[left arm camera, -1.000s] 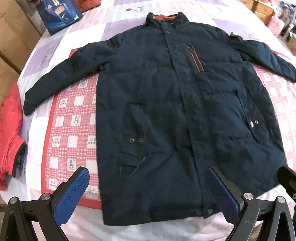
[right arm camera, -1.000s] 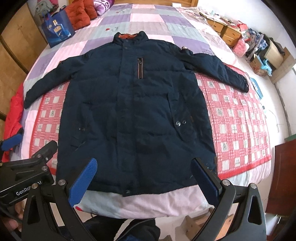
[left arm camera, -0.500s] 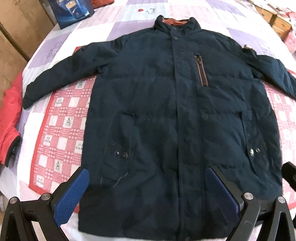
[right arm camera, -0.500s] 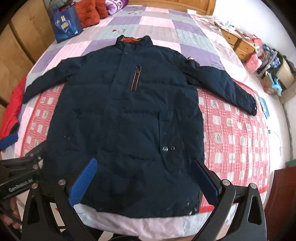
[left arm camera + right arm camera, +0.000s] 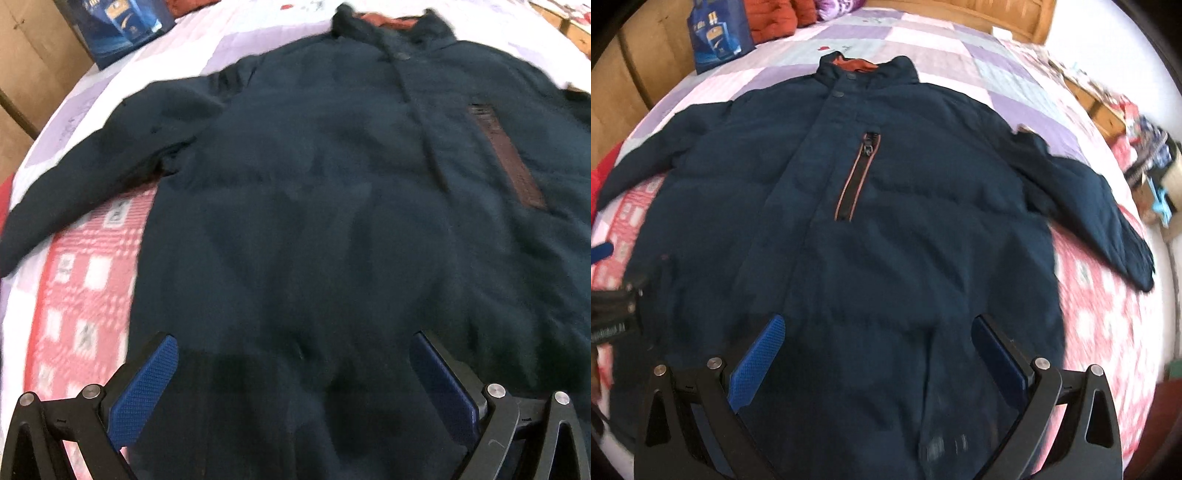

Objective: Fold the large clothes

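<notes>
A large dark navy jacket [image 5: 332,221] lies flat, front up, on the bed, sleeves spread to both sides and its orange-lined collar [image 5: 857,66] at the far end. My left gripper [image 5: 295,380] hovers open over the jacket's lower left half, blue pads wide apart. My right gripper [image 5: 882,362] is open too, above the lower middle of the jacket [image 5: 886,240]. Nothing sits between either pair of fingers. The left gripper's black body [image 5: 613,314] shows at the right wrist view's left edge. The hem is hidden below both views.
The bed carries a purple patchwork quilt [image 5: 997,74] and a red checked cloth [image 5: 1108,314]. A blue bag [image 5: 716,33] and red cushions [image 5: 772,18] stand at the far left. A red garment [image 5: 602,173] lies at the left edge; clutter fills the floor [image 5: 1145,147] at the right.
Both grippers have moved forward and lower over the jacket, so it fills more of each view and the hem has dropped out of sight. Both stay open.
</notes>
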`<state>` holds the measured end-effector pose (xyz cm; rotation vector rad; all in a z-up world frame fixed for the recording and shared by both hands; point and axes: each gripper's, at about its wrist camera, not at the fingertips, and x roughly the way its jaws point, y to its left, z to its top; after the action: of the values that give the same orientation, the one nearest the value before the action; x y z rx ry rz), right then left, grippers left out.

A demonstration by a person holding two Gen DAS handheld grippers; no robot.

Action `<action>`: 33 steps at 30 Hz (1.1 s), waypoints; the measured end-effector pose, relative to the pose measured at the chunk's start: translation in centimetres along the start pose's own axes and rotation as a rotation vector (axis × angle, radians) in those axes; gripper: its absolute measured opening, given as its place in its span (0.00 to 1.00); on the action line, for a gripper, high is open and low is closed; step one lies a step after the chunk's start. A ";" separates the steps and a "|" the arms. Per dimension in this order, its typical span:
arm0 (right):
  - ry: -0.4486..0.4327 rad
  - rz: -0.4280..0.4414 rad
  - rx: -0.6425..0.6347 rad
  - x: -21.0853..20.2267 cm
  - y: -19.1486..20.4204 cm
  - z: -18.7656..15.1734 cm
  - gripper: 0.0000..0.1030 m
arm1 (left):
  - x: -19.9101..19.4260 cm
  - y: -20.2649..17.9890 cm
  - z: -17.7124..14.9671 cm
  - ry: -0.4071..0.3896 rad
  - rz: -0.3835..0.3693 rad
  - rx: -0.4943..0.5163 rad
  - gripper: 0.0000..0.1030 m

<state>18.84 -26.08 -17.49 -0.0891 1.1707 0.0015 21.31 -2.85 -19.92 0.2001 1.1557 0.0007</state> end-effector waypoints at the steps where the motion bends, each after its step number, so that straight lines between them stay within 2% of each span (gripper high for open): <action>1: -0.003 0.000 -0.007 1.3 -0.2 0.0 1.00 | 1.7 0.3 0.2 0.009 0.000 -0.005 1.00; 4: 0.061 -0.052 0.025 6.0 -3.7 -1.0 1.00 | 6.3 2.1 -0.7 0.072 0.050 0.008 1.00; 5: 0.076 -0.066 0.049 6.7 -5.3 -1.5 1.00 | 6.7 3.0 -1.3 0.067 0.035 -0.003 1.00; 6: 0.069 -0.046 0.130 7.1 -8.7 -2.8 1.00 | 6.8 4.1 -1.9 0.053 0.015 -0.027 1.00; 9: 0.033 -0.094 0.225 6.3 -14.8 -6.0 1.00 | 6.1 7.3 -4.5 0.013 -0.051 -0.068 1.00; 12: 0.048 -0.011 0.276 5.7 -17.0 -7.8 1.00 | 5.0 7.9 -6.0 -0.008 -0.033 -0.045 1.00; 14: 0.021 -0.046 0.294 4.4 -16.2 -7.9 1.00 | 3.7 7.7 -6.9 -0.010 -0.017 -0.076 1.00; 15: -0.005 -0.056 0.274 3.5 -14.7 -7.8 1.00 | 2.7 6.8 -7.7 -0.017 -0.045 -0.077 1.00; 18: -0.071 -0.002 0.123 1.2 -8.2 -8.2 1.00 | 0.1 3.3 -10.1 -0.054 -0.098 -0.009 1.00; 21: -0.060 0.029 -0.030 0.9 -2.9 -10.8 1.00 | -1.3 0.3 -12.9 -0.047 -0.142 0.049 1.00; 22: -0.039 0.029 -0.079 1.1 -1.7 -12.7 1.00 | -1.4 -0.2 -14.6 -0.029 -0.147 0.071 1.00; 24: -0.033 -0.001 -0.107 0.8 -2.1 -16.0 1.00 | -1.4 -0.2 -17.5 -0.011 -0.127 0.119 1.00; 27: -0.014 -0.062 0.020 -1.0 -7.0 -20.3 1.00 | -2.9 2.2 -20.1 -0.061 -0.089 0.115 1.00; 31: 0.044 -0.149 0.164 -3.5 -12.6 -23.4 1.00 | -4.1 6.0 -22.3 -0.031 -0.034 0.047 1.00; 33: 0.046 -0.181 0.182 -5.0 -13.4 -24.5 1.00 | -4.9 6.5 -22.8 -0.027 -0.005 0.039 1.00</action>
<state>-4.96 -40.95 -21.44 -0.0335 1.2005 -0.2674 -0.67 6.58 -23.29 0.2313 1.1300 -0.0286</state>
